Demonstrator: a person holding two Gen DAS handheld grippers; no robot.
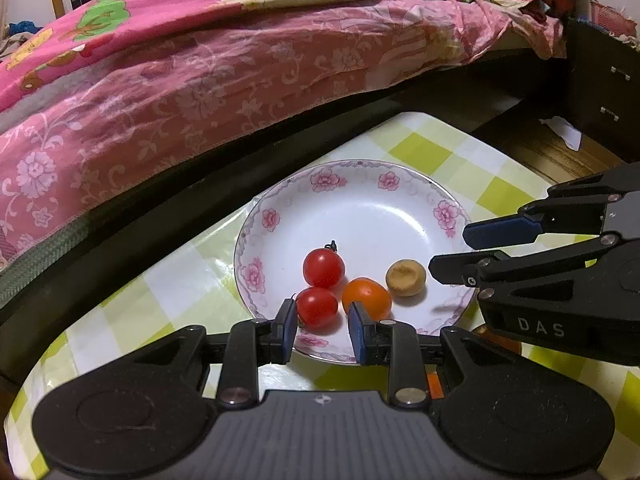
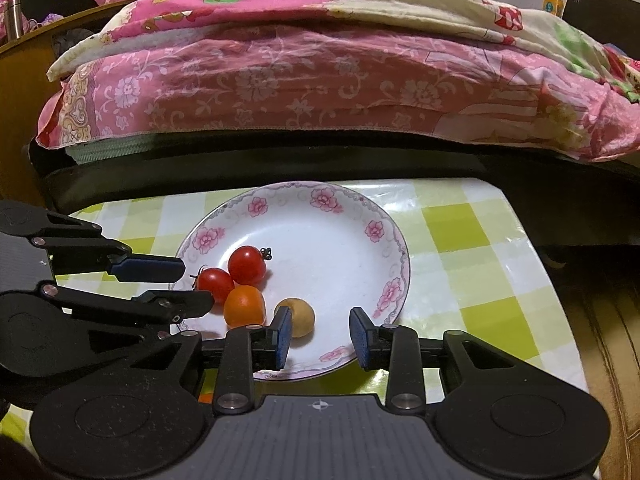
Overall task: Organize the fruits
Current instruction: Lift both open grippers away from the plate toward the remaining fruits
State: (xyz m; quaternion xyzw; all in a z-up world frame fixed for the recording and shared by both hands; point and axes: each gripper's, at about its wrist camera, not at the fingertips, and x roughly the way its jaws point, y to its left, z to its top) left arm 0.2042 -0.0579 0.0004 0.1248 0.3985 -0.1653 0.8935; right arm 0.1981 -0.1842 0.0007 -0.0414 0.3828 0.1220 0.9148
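A white plate with pink flowers holds two red cherry tomatoes, an orange tomato and a tan round fruit. My left gripper is open and empty at the plate's near rim, its jaws either side of the nearer red tomato, not touching it. My right gripper is open and empty over the plate's right side, with the tan fruit just beyond its left finger.
The plate stands on a small table with a green-and-white checked cloth. A bed with pink floral covers runs along the table's far edge. An orange thing shows partly under my left gripper.
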